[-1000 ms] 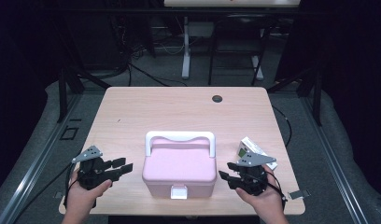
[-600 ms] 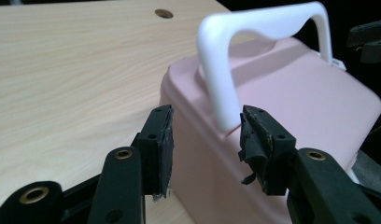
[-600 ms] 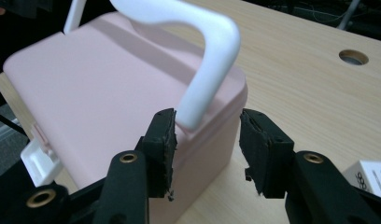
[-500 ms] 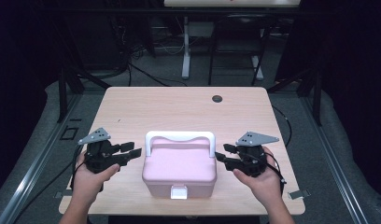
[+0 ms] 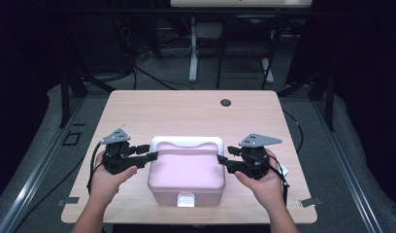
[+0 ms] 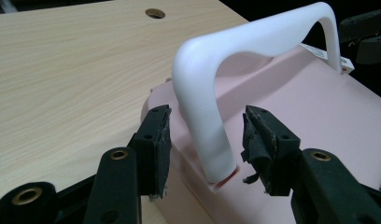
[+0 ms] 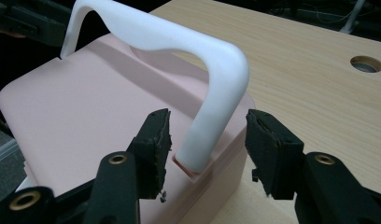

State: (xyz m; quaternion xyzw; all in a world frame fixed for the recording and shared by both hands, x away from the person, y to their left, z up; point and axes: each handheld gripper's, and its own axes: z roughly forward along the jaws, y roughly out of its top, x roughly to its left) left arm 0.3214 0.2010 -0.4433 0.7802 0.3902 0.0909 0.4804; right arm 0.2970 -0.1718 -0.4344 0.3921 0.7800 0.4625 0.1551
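Pink box (image 5: pixel 186 172) is sitting at the near middle of the worktop (image 5: pixel 186 114), white handle (image 5: pixel 186 142) standing upright over the lid. Left gripper (image 5: pixel 146 154) is coming in from the left, right gripper (image 5: pixel 224 161) from the right. Both are released: the left gripper view is showing its fingers (image 6: pixel 156 140) spread either side of the handle's left leg (image 6: pixel 205 135) with gaps on both sides, and the right gripper view is showing the same at the right leg (image 7: pixel 205 140). Risks, as judgement: fingers closing low near the pivot sockets are likely pinching the lid edge instead of the leg; uneven closing is likely tilting or sliding the box toward the near edge; the smooth rounded plastic is likely slipping between the worn, frayed pads
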